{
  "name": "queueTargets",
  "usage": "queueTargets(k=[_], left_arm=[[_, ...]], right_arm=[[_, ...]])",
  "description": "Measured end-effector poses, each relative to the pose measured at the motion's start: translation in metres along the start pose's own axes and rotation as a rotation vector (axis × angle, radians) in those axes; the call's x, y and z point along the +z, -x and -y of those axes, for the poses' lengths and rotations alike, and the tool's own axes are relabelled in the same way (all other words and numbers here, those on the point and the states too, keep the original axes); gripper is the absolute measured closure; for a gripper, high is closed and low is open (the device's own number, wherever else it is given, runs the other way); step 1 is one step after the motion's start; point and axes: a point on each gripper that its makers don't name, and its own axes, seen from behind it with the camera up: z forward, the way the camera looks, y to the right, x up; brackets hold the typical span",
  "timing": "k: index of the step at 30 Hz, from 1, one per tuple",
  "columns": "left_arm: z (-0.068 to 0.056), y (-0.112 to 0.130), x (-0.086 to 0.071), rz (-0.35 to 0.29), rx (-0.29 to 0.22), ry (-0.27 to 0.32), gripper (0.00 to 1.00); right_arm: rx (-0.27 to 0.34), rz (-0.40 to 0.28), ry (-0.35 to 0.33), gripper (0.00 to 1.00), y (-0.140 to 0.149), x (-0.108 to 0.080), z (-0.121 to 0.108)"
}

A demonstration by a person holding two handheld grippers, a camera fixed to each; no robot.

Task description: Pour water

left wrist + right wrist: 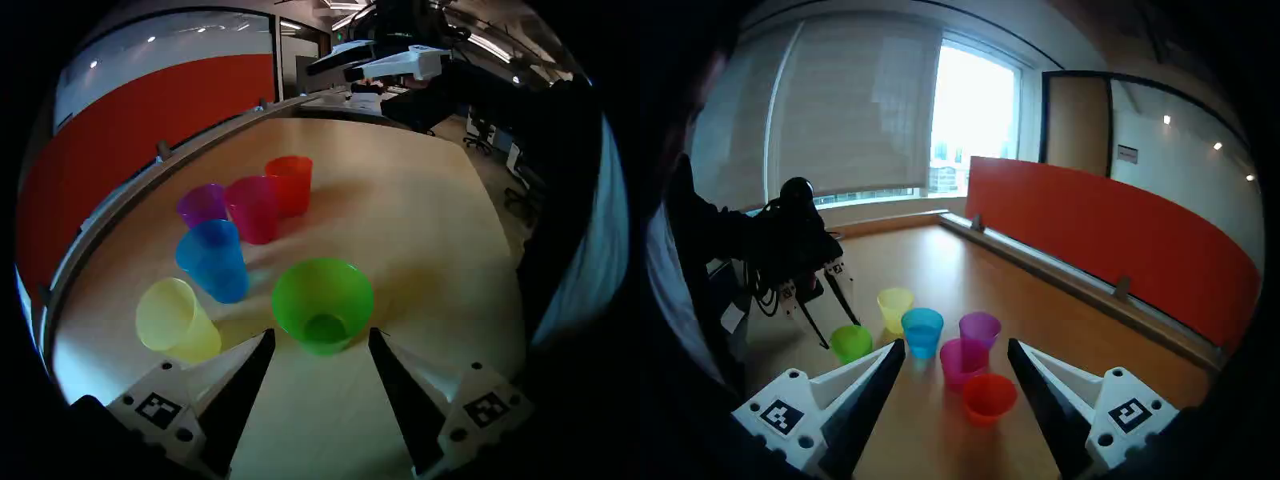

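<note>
Six plastic cups stand grouped on a wooden table [416, 208]. In the left gripper view the green cup [322, 304] is nearest, just ahead of my open left gripper [322, 342], whose fingertips flank its base without touching. Behind stand the yellow cup [176, 320], blue cup [214, 260], purple cup [202, 204], magenta cup [254, 210] and red cup [290, 184]. My right gripper [955, 346] is open and holds nothing, with the red cup [989, 398] and magenta cup [962, 362] below its gap. The left gripper [842, 336] sits at the green cup [851, 342].
A red partition [1120, 232] on a raised ledge runs along one side of the table. A bright window [972, 120] with a blind lies beyond the far edge. The person's dark sleeve [720, 232] holds the left gripper. Office chairs [480, 132] stand past the table.
</note>
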Motion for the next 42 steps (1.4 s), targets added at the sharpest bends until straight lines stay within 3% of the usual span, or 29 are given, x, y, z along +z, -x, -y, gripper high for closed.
queueTargets(k=[11,21,29,42], left_arm=[[-0.002,-0.006,0.016,-0.014,-0.026,0.022,0.14],[0.000,-0.010,0.027,-0.015,-0.004,0.017,0.14],[0.006,-0.008,0.035,-0.003,0.030,-0.019,0.14],[0.007,-0.011,0.037,-0.033,0.041,-0.041,0.17]], right_arm=[[0.007,0.004,0.000,0.00,0.005,-0.001,-0.003],[0.013,0.005,0.006,0.00,0.008,-0.002,-0.007],[0.015,0.006,0.008,0.00,0.010,-0.002,-0.008],[0.019,0.007,0.011,0.00,0.012,-0.004,-0.009]])
